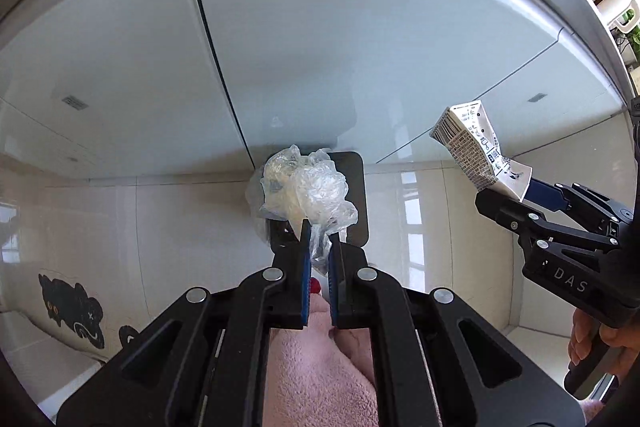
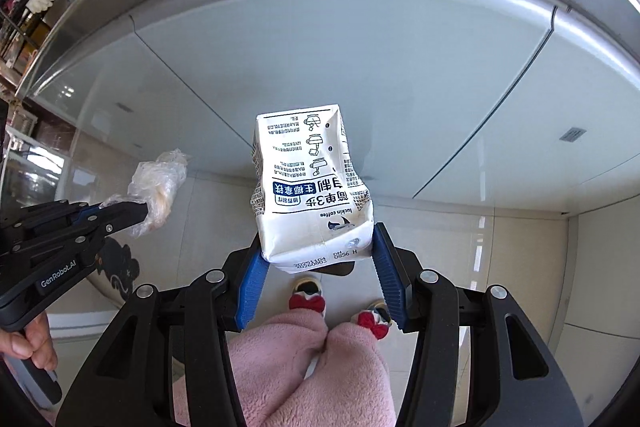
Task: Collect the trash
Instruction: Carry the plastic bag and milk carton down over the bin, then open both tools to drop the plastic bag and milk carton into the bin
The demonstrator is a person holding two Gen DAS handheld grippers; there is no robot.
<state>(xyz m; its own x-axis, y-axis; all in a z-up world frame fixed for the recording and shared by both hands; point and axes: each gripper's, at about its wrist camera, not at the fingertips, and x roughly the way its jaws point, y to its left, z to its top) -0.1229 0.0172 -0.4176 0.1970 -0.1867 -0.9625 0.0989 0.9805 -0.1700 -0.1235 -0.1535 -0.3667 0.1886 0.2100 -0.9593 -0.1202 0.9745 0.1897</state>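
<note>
1. Left hand-held gripper (image 1: 319, 247) pinches crumpled plastic wrap (image 1: 304, 191), held above the floor (image 1: 440, 227).
2. Right hand-held gripper (image 2: 319, 259) clamps a white carton (image 2: 312, 195) by its base, beside the wrap.

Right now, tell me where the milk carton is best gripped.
Across its flat bottom end, from below, as the right hand-held gripper already has it. The milk carton is crumpled and tapers toward its far end, so the wider, squarer base gives the blue pads two parallel faces to press on. The creased upper body would likely buckle.
</note>
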